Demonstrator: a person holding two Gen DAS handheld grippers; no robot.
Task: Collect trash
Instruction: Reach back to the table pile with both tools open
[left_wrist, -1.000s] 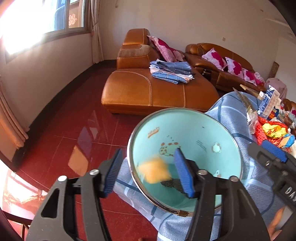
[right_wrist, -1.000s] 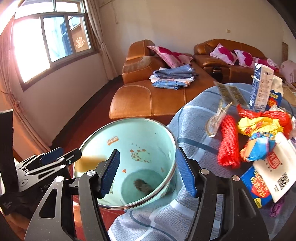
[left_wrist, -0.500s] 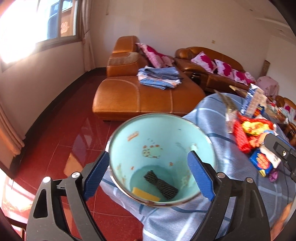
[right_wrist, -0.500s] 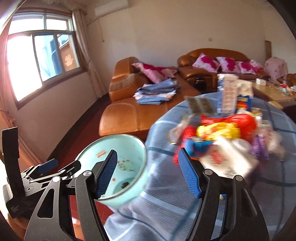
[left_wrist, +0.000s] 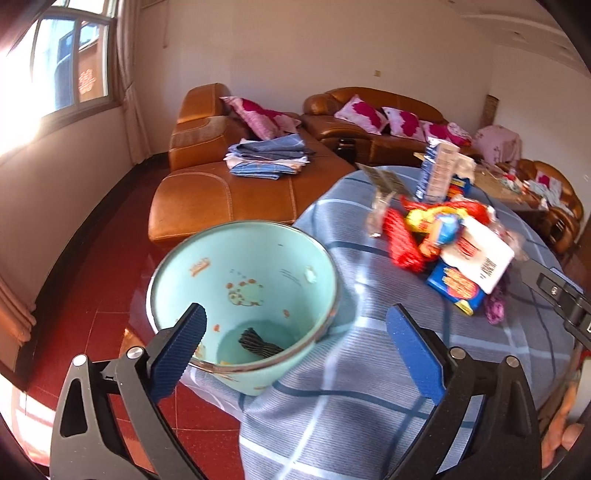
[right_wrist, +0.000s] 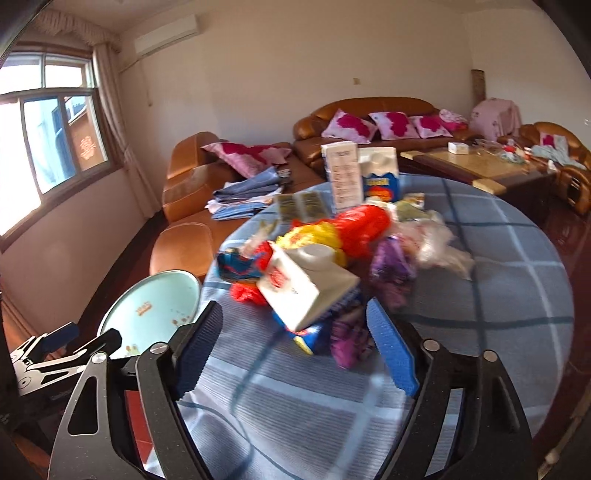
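Round table under a blue checked cloth (left_wrist: 369, 373), brown leather sofas behind it. A pale turquoise enamel basin with a metal rim (left_wrist: 255, 266) sits tilted at the cloth's left edge, mouth toward the left wrist camera; in the right wrist view it lies low at the far left (right_wrist: 159, 299). Inside, on the bottom: a dark ribbed scrap (left_wrist: 260, 345). Whether anything else lies in there is hard to tell.

Left gripper (left_wrist: 295, 350): jaws have just been opening and now stand spread wide. One blue pad overlaps the basin's near rim in the picture, the other hangs over bare cloth; nothing is pressed between them. Released.

Right gripper (right_wrist: 295, 345): jaws have also just been opening, now wide apart and released. It points at the heap of trash in the table's middle. A white carton with red print (right_wrist: 303, 291) and a purple crinkled wrapper (right_wrist: 347, 343) show between the pads in the picture, but neither pad presses on them. View is motion-blurred.

Heap holds a red mesh net (left_wrist: 400, 240), yellow and red plastic wrappers (right_wrist: 332, 230), and a blue snack packet (left_wrist: 456, 288). 2 cartons (right_wrist: 360, 175) stand upright at the heap's far side.
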